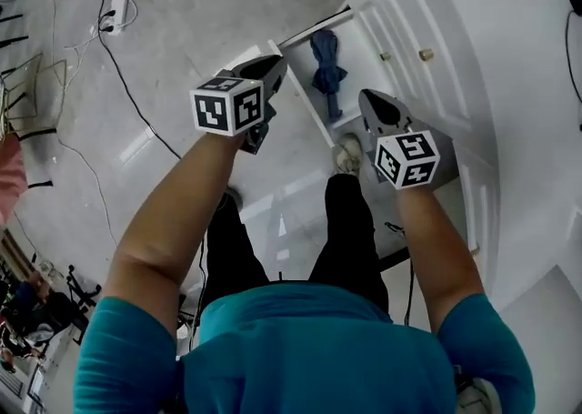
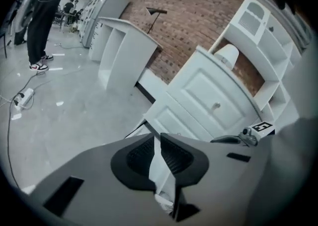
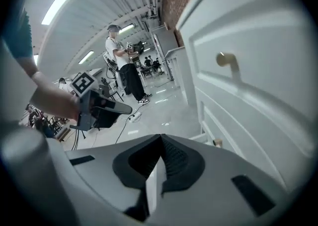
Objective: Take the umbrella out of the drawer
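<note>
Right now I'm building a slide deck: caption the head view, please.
Left gripper and right gripper, both shut, poised near the open drawer holding a blue umbrella.

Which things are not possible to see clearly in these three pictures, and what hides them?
- The umbrella: it shows in the head view only, too small to tell its handle or strap.
- Inside of the drawer: in the left gripper view, the body of the shut left hand-held gripper covers it.
- The umbrella in the right gripper view: not shown; the body of the shut right hand-held gripper fills the lower part.
</note>
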